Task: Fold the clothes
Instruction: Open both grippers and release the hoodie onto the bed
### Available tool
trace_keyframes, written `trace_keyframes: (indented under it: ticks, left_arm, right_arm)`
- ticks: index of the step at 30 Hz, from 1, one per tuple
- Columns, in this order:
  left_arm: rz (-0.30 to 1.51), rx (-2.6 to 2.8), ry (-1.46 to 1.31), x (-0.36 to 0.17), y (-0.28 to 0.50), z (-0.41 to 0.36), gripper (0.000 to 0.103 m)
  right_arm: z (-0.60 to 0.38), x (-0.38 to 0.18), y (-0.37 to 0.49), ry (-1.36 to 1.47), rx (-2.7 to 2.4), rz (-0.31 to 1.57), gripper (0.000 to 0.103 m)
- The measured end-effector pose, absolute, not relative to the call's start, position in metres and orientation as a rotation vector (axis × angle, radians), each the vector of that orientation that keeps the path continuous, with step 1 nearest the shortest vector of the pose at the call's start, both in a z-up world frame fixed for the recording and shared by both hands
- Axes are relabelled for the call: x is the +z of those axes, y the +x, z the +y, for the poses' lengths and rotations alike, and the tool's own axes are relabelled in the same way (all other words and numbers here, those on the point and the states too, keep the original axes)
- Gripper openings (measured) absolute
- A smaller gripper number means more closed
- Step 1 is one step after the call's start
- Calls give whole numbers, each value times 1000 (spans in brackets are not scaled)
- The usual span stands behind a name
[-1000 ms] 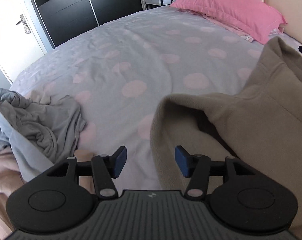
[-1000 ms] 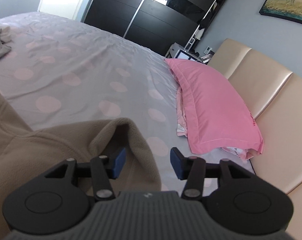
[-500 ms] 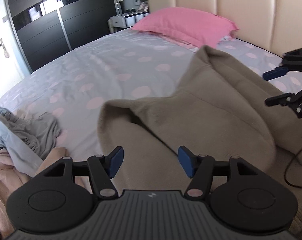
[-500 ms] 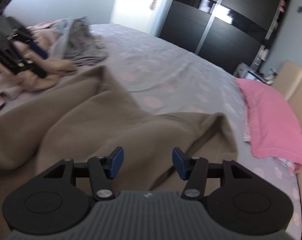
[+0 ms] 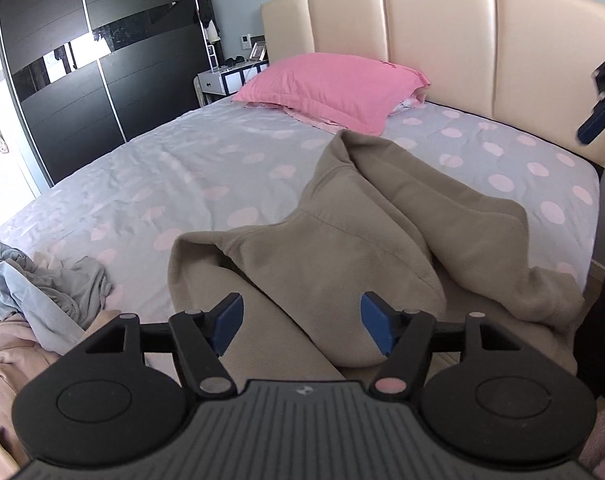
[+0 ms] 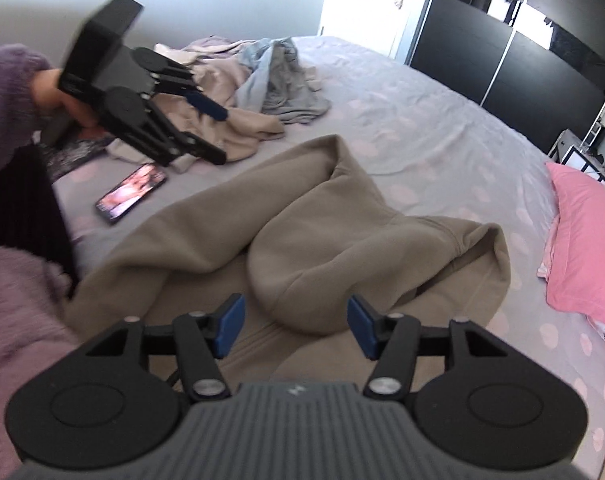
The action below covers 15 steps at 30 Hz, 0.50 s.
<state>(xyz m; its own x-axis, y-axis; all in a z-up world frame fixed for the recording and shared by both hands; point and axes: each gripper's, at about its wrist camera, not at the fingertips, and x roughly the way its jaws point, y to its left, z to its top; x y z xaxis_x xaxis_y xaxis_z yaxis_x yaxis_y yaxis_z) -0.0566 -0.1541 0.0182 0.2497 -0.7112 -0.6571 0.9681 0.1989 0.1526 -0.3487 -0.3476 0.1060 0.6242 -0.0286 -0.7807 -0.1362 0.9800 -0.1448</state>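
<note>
A beige hoodie [image 5: 362, 248] lies spread and rumpled on the dotted sheet, hood towards the near side. My left gripper [image 5: 302, 324] hovers above its near part. Its jaws are opening, with nothing between the blue pads. My right gripper [image 6: 296, 328] hangs over the hood of the hoodie [image 6: 322, 240], jaws also opening and holding nothing. In the right wrist view the left gripper [image 6: 220, 134] shows at the upper left, held by a hand in a purple sleeve [image 6: 6, 92]. One blue pad [image 5: 596, 120] of the right gripper shows at the left wrist view's right edge.
A pile of grey, blue and pink clothes [image 5: 42, 304] lies at the bed's left edge, seen too as clothes [image 6: 262, 80] in the right view. A lit phone [image 6: 130, 192] lies beside the hoodie. A pink pillow [image 5: 334, 88] rests at the headboard [image 5: 442, 40]. A dark wardrobe [image 5: 82, 80] stands beyond.
Both grippers have pulled back and up from the hoodie's edges and turned, so each view now takes in the whole garment. Both sets of jaws stand wider.
</note>
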Motion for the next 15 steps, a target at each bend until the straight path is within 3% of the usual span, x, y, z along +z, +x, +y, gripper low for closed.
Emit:
trace_keyframes:
  ticks: [5,10,15]
  left_arm:
    - [501,-1258,626,14,-69,-149,64]
    - [504,-1277,629,9,-73,-148,64]
    - [565,-1248,621,-14,-63,-160,65]
  right_arm:
    - [-333,109,-388,-346,33,1079,71]
    - [-334,65,-414,-457,90,1186,71]
    - [-333,19,-387,-528,82,994,71]
